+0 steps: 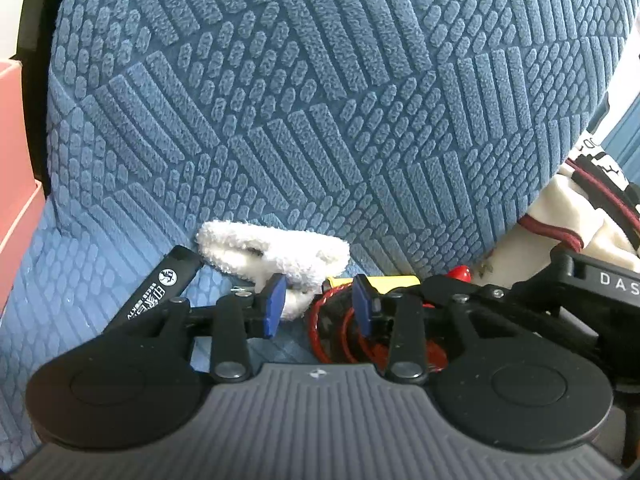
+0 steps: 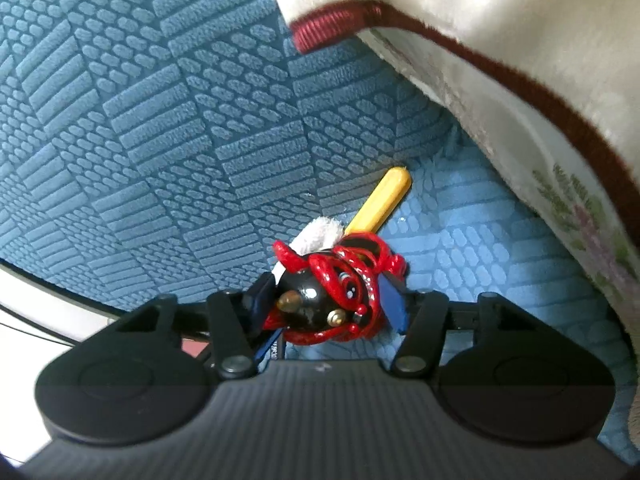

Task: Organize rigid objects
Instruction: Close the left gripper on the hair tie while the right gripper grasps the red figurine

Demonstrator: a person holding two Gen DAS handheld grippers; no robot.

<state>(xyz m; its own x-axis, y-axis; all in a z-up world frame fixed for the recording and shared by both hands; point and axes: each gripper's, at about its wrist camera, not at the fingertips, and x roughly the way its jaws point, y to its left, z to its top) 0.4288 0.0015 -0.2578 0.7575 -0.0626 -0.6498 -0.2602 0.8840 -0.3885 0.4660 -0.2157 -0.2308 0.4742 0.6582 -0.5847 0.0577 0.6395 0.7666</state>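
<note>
My right gripper (image 2: 328, 300) is shut on a glossy black ball wrapped in red coils (image 2: 324, 292), held just above the blue sofa seat. A yellow stick (image 2: 380, 200) and a white fluffy piece (image 2: 316, 234) lie beyond it. In the left wrist view my left gripper (image 1: 320, 304) is open and empty, its blue pads (image 1: 276, 304) low over the seat. A white fluffy clip (image 1: 276, 256) lies just ahead of it, the yellow stick (image 1: 384, 282) and red coils (image 1: 332, 328) to its right. A black marker (image 1: 160, 292) lies at its left.
A blue textured sofa back cushion (image 1: 320, 100) rises right behind the objects. A cream cloth with dark red trim (image 2: 480, 40) lies to the right. A pink box (image 1: 16, 184) stands at the left edge. The right gripper's black body (image 1: 580, 280) sits at the right.
</note>
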